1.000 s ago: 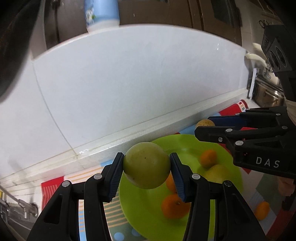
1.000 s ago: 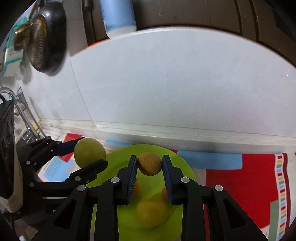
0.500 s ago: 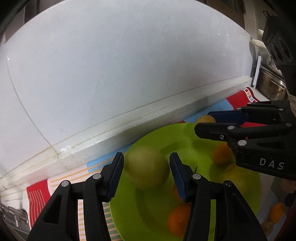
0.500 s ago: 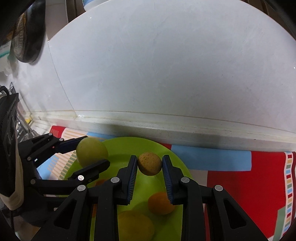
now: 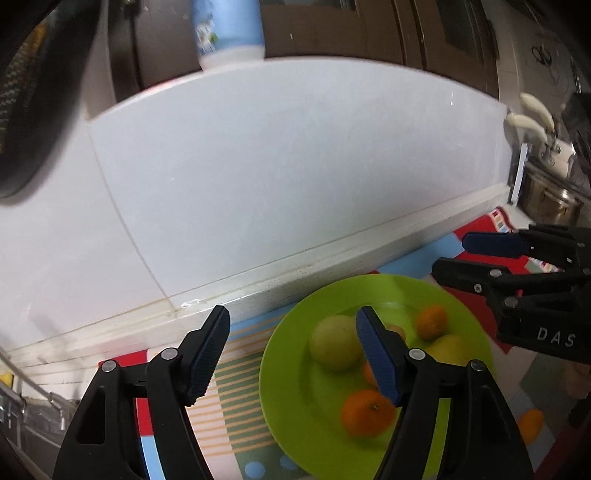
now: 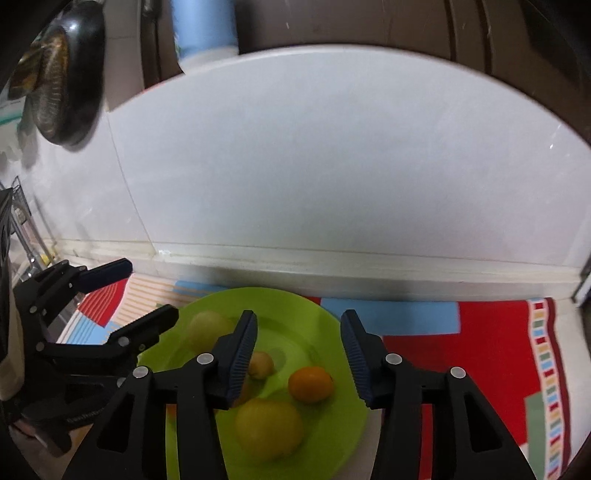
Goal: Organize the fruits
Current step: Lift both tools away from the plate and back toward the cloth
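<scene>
A lime-green plate (image 5: pixel 291 398) (image 6: pixel 325 321) sits on a colourful mat by the white wall. On it lie a green fruit (image 5: pixel 334 347) (image 6: pixel 207 328), a small tan fruit (image 6: pixel 260 365), a yellow fruit (image 6: pixel 267 428) (image 5: pixel 448 349) and several oranges (image 5: pixel 365 411) (image 6: pixel 310 384). My left gripper (image 5: pixel 295 354) is open and empty above the plate's left side. My right gripper (image 6: pixel 299 354) is open and empty above the plate's middle; it also shows in the left wrist view (image 5: pixel 465 254).
Another orange (image 5: pixel 530 424) lies on the mat (image 6: pixel 461 339) right of the plate. The white tiled wall and its ledge (image 6: pixel 332 258) run close behind. A blue bottle (image 5: pixel 229 33) stands above the wall. A dark pan (image 6: pixel 62 85) hangs at the upper left.
Both grippers have opened. The green fruit dropped from the left gripper and the tan fruit from the right gripper onto the plate. Both grippers have lifted a little.
</scene>
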Demonstrator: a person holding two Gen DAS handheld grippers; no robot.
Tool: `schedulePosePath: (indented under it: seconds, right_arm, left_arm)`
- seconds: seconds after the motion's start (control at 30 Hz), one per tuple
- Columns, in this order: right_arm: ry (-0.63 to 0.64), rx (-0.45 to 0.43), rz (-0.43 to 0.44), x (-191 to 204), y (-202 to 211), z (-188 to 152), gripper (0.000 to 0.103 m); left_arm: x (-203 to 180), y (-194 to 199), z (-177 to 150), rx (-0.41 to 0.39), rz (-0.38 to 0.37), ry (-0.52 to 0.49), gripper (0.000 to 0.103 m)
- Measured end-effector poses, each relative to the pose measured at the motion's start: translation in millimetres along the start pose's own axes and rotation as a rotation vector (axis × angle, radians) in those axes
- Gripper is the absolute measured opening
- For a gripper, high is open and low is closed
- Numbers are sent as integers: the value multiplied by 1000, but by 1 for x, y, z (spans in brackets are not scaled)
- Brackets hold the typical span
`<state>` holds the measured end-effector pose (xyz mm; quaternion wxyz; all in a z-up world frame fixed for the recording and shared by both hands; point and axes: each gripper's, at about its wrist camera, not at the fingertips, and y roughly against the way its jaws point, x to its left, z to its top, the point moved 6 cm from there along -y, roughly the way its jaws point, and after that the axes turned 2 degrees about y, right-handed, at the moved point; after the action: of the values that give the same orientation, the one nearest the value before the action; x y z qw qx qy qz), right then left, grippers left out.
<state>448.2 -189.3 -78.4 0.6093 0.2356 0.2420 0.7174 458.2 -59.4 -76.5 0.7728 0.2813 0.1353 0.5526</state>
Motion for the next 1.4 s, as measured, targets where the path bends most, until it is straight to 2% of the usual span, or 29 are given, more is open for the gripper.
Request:
schedulePosePath:
  seconds: [0.3, 0.53, 0.87, 1.17, 1.4]
  right_arm:
    - [-1, -68, -47, 11, 57, -2, 57]
    - [14, -118, -103, 17, 107, -10, 60]
    - [7, -167, -181, 20, 170, -33, 61]
    - [19, -144, -214, 32, 206, -71, 64]
    - [5, -81, -214, 38, 217, -108, 63]
  left_arm:
    - [1, 61, -2, -66, -11, 10, 79]
    - [-11, 102, -3, -108, -29, -3, 84]
    - [-33, 151, -19, -162, -63, -61, 85]
    - [-51, 184, -42, -169, -95, -105, 86]
    - [-63, 196, -60, -161, -103, -138, 87]
